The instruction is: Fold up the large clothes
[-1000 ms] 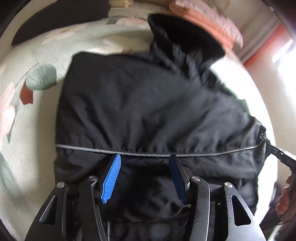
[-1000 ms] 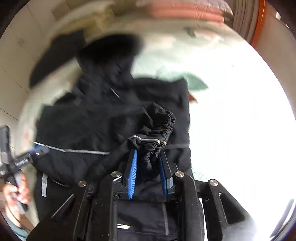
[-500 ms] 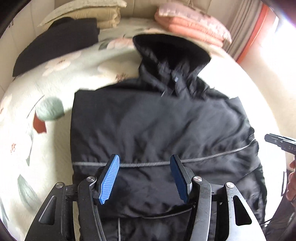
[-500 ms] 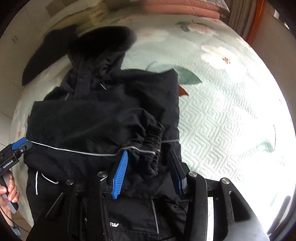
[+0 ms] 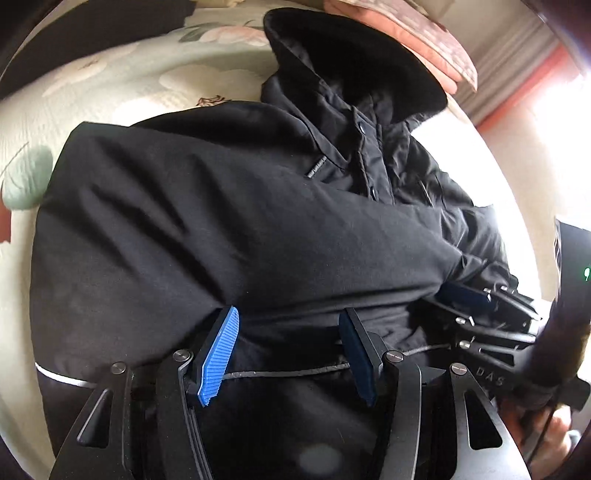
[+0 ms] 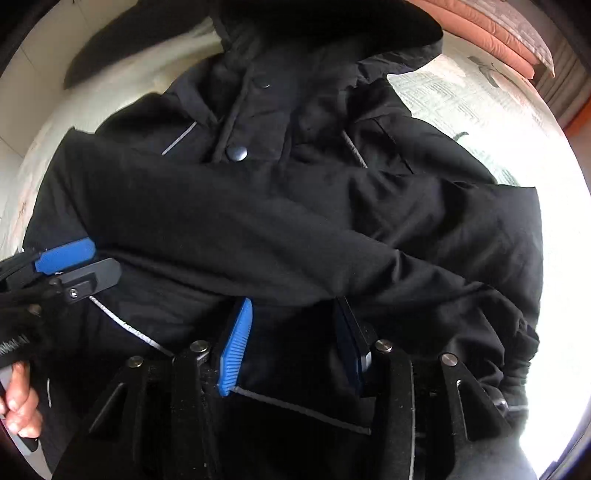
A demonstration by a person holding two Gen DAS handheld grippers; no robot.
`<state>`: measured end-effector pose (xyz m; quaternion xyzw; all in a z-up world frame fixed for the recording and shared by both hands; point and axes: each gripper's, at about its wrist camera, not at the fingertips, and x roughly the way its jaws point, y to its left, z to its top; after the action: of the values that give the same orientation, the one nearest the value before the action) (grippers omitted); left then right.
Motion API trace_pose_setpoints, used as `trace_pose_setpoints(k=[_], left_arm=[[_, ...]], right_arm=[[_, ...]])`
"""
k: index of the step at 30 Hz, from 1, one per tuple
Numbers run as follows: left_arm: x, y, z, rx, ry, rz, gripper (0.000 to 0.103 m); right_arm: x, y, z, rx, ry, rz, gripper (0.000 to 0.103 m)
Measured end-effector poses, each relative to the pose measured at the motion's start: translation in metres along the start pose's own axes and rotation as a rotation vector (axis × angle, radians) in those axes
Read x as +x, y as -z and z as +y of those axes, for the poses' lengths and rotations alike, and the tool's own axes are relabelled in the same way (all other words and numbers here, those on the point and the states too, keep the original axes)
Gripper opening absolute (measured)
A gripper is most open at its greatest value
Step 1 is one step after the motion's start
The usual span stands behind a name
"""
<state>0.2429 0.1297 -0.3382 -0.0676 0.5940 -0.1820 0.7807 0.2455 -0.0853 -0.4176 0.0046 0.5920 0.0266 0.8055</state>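
Both grippers have jaws apart, nothing clamped. Left gripper (image 5: 288,350) stands medium-wide over the jacket (image 5: 221,229), its blue pads either side of the lower edge of the folded sleeve (image 5: 277,236). Right gripper (image 6: 295,343) is a bit narrower; its jaws have just been opening, and the cuff (image 6: 517,365) it straddled now lies off to the right, out of the jaws. Pads look close to the fabric, possibly brushing it; hard to tell on black cloth.

Jacket lies on the floral bedspread (image 5: 92,92), hood (image 5: 354,66) at the far end, both sleeves crossed over the chest, grey reflective piping (image 5: 288,371) across the near part. Pink pillows (image 6: 509,33) sit far right.

Risks from here:
- Sleeves are only laid on, not pinned. Slick fabric, so grabbing the near hem and lifting it toward the hood could slide them out of the fold.
- A shallow pinch catches the top layer only; the body stays down and the fold bunches.
- Uneven lift between the two hands skews the fold line.
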Motion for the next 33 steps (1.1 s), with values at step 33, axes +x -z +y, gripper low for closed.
trace_pose_setpoints(k=[33], left_arm=[[-0.106, -0.043, -0.015, 0.107, -0.073, -0.169, 0.059]], right_arm=[[-0.172, 0.012, -0.12, 0.051, -0.075, -0.156, 0.051]])
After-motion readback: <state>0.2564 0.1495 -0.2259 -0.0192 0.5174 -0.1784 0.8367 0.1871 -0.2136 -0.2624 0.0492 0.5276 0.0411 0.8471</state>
